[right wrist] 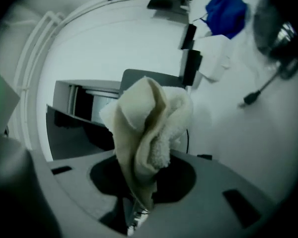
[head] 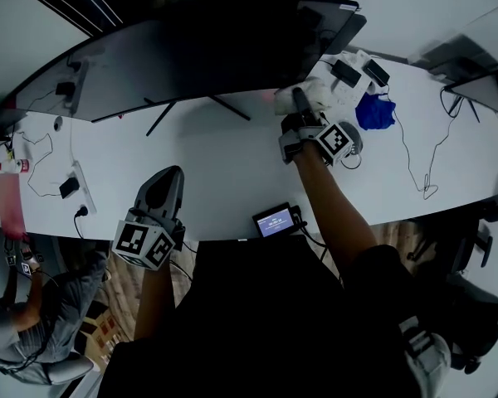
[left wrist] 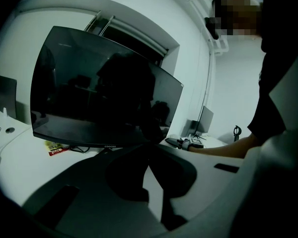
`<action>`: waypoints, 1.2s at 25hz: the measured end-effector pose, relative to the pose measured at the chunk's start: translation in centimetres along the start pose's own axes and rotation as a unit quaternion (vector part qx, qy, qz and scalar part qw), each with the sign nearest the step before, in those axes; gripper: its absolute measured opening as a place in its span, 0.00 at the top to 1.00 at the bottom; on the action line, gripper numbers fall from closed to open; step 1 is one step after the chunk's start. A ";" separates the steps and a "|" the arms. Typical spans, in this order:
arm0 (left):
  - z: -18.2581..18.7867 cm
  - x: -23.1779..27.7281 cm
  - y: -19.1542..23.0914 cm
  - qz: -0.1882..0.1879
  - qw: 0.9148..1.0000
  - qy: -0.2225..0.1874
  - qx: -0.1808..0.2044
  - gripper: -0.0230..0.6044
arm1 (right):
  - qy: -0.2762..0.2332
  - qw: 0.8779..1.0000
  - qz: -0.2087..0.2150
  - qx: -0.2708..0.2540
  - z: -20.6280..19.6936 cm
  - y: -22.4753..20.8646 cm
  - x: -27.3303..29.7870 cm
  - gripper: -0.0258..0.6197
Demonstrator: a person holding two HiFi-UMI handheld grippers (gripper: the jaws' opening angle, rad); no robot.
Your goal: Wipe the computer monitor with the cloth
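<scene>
A wide black curved monitor [head: 183,56] stands at the back of the white desk [head: 224,164]; in the left gripper view the monitor [left wrist: 99,98] shows dark and upright ahead. My right gripper [head: 301,106] is near the monitor's right end, shut on a cream terry cloth [head: 284,99]. In the right gripper view the cloth [right wrist: 149,133] bunches up out of the right gripper [right wrist: 141,185] and hides the fingertips. My left gripper [head: 168,182] hangs over the desk's front edge, well short of the monitor. In its own view the left gripper [left wrist: 146,145] is shut with nothing in it.
A crumpled blue cloth [head: 375,112] and black devices [head: 346,73] lie right of the right gripper. A small lit screen [head: 275,220] sits at the front edge. A power strip [head: 83,191] and cables lie left. A person [head: 41,322] sits at lower left.
</scene>
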State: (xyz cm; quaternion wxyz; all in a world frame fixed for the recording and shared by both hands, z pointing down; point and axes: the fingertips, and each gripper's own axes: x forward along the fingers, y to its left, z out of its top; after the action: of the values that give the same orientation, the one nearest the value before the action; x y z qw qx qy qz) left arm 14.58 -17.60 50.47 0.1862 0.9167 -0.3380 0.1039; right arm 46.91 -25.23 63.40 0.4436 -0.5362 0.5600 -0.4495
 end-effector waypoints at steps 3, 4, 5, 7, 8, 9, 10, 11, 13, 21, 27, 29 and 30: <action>0.0 -0.7 0.6 0.002 1.000 0.000 -0.001 0.97 | -0.056 0.995 -0.003 0.085 -0.5 -0.4 0.0 0.80; 0.1 -0.9 0.8 0.002 1.000 0.001 -0.001 0.97 | -0.071 0.992 -0.003 0.108 -0.9 -0.5 0.0 0.80; 0.1 -1.1 1.0 0.002 1.000 0.001 0.000 0.97 | -0.083 0.989 -0.004 0.126 -1.3 -0.6 0.0 0.80; 0.4 -1.6 1.5 0.001 1.000 0.000 0.002 0.97 | -0.097 0.984 -0.005 0.147 -2.2 -0.7 0.2 0.80; 0.5 -1.8 1.8 -0.001 1.000 -0.001 0.003 0.97 | -0.101 0.984 -0.006 0.149 -2.6 -0.7 0.3 0.80; 0.7 -2.1 2.0 -0.002 1.000 -0.002 0.004 0.97 | -0.102 0.984 -0.008 0.148 -2.9 -0.6 0.4 0.80; 0.9 -2.4 2.4 -0.003 1.000 -0.003 0.004 0.97 | -0.102 0.984 -0.009 0.145 -3.2 -0.6 0.5 0.80; 1.0 -2.7 2.8 -0.003 1.000 -0.003 0.005 0.97 | -0.102 0.985 -0.011 0.142 -3.5 -0.5 0.6 0.80; 1.3 -3.2 3.8 -0.004 1.000 -0.004 0.005 0.97 | -0.101 0.985 -0.016 0.136 -4.0 -0.4 0.8 0.80; 2.5 -4.5 6.8 -0.017 1.000 -0.012 0.002 0.97 | -0.100 0.987 -0.027 0.119 -6.3 0.1 1.6 0.80; 2.6 -5.9 9.2 -0.021 1.000 -0.012 -0.001 0.97 | -0.099 0.987 -0.030 0.122 -8.8 0.9 2.4 0.80; 2.6 -6.3 9.8 -0.022 1.000 -0.012 -0.002 0.97 | -0.098 0.987 -0.033 0.120 -9.6 1.1 2.6 0.80; 2.7 -6.4 10.1 -0.023 1.000 -0.012 -0.002 0.97 | -0.096 0.988 -0.035 0.120 -9.9 1.0 2.7 0.80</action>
State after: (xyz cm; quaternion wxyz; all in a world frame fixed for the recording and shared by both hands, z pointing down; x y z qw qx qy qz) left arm 3.27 -22.07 48.74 0.1866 0.9249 -0.3194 0.0879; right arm 36.92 -27.63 64.33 0.5406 -0.5390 0.4381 -0.4747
